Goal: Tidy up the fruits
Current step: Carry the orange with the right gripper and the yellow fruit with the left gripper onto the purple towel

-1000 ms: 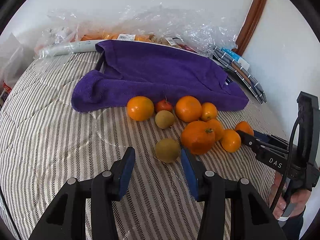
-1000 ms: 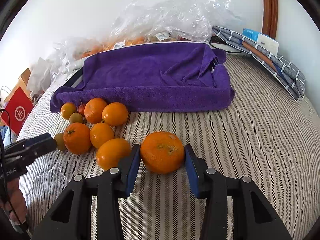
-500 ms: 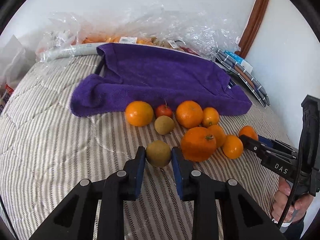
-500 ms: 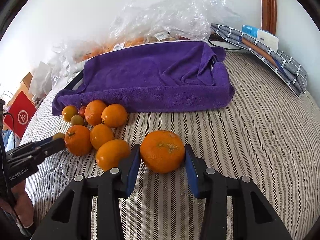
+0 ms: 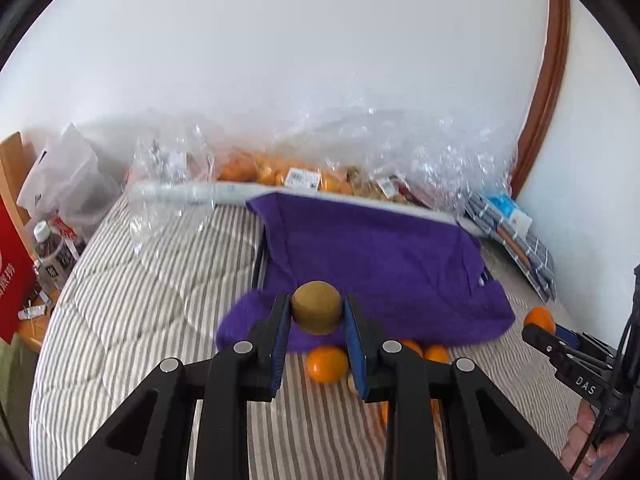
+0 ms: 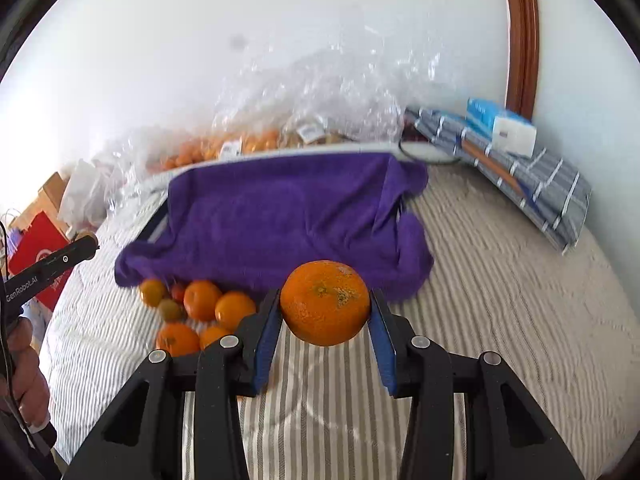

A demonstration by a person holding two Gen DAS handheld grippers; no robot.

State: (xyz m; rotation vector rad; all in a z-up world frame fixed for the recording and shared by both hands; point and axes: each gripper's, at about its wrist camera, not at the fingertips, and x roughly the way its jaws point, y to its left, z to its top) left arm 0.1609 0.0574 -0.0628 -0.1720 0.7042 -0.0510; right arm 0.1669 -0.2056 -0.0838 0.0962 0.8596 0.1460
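Note:
My left gripper (image 5: 317, 320) is shut on a brown-green kiwi (image 5: 316, 306) and holds it lifted in front of the purple towel (image 5: 376, 256). My right gripper (image 6: 325, 320) is shut on a large orange (image 6: 325, 302), lifted above the striped bed cover. Several loose oranges (image 6: 202, 300), a second kiwi (image 6: 170, 309) and a small red fruit (image 6: 177, 290) lie in a cluster at the towel's near edge. In the left wrist view some oranges (image 5: 327, 363) show under my fingers. The right gripper (image 5: 538, 330) with its orange shows at the right edge there.
The purple towel (image 6: 280, 216) covers a tray on the striped bed cover (image 6: 500, 300). Clear plastic bags (image 5: 360, 152) with more fruit lie along the wall. Folded checked cloth and a tissue pack (image 6: 500, 126) sit at the back right. A red bag (image 5: 10, 280) and bottles stand left.
My left gripper closed on the kiwi and lifted it off the bed. My right gripper lifted the large orange too. Both cameras now tilt upward toward the towel and wall.

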